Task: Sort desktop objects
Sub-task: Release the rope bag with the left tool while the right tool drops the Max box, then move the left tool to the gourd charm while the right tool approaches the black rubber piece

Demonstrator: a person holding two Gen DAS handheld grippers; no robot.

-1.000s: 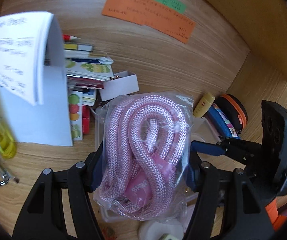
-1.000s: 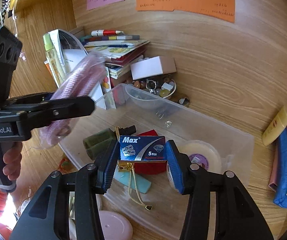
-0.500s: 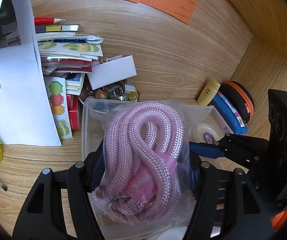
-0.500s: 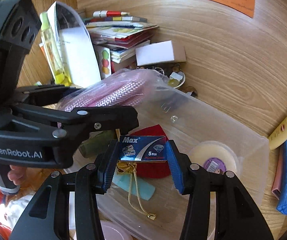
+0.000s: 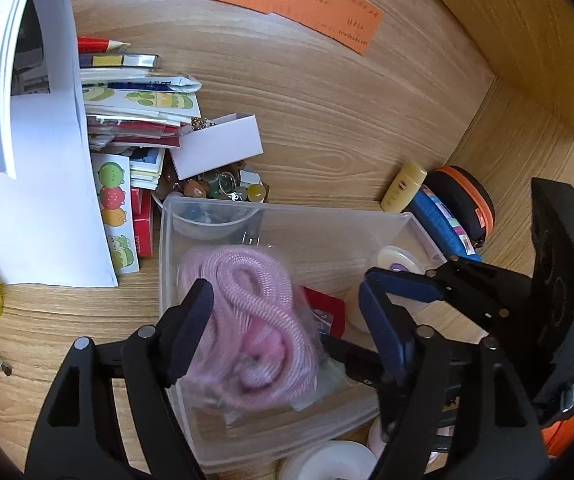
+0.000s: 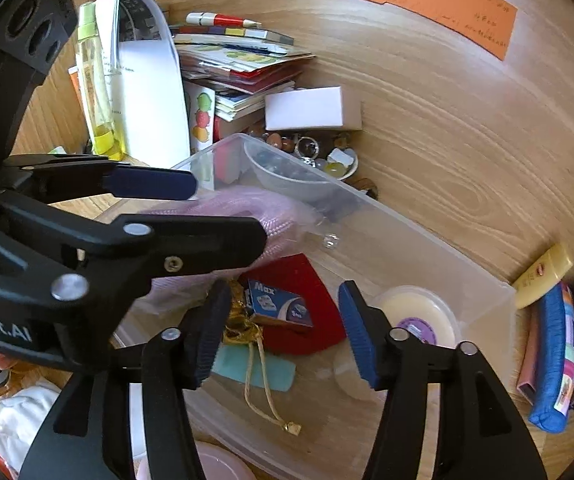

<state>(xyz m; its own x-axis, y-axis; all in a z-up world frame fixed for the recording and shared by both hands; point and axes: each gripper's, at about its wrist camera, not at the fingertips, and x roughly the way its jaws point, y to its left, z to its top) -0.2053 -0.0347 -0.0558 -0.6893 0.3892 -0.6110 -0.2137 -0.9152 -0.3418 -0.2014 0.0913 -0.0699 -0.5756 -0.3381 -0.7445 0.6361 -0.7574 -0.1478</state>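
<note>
A pink rope in a clear bag (image 5: 247, 320) is blurred and dropping into the clear plastic bin (image 5: 287, 210). My left gripper (image 5: 283, 292) hangs over it with jaws opening and pads off the bag. In the right wrist view the small blue "Max" box (image 6: 279, 304) lies loose on a red pouch (image 6: 311, 332) inside the bin (image 6: 407, 220). Above the box my right gripper (image 6: 283, 290) is opening too, its pads clear of it. The left gripper (image 6: 229, 210) crosses that view from the left, above the bag (image 6: 255, 208).
In the bin lie a round tape case (image 6: 419, 316), a gold cord pouch (image 6: 243, 328) and a teal piece (image 6: 255, 368). Behind it are a book stack (image 5: 135, 120), a white box (image 5: 219, 146), a trinket bowl (image 5: 215, 192). Right: yellow tube (image 5: 403, 186), blue pencil case (image 5: 439, 224).
Both grippers went from shut to open. The rope bag slipped from the left pads down into the bin. The blue box fell from the right pads onto the red pouch.
</note>
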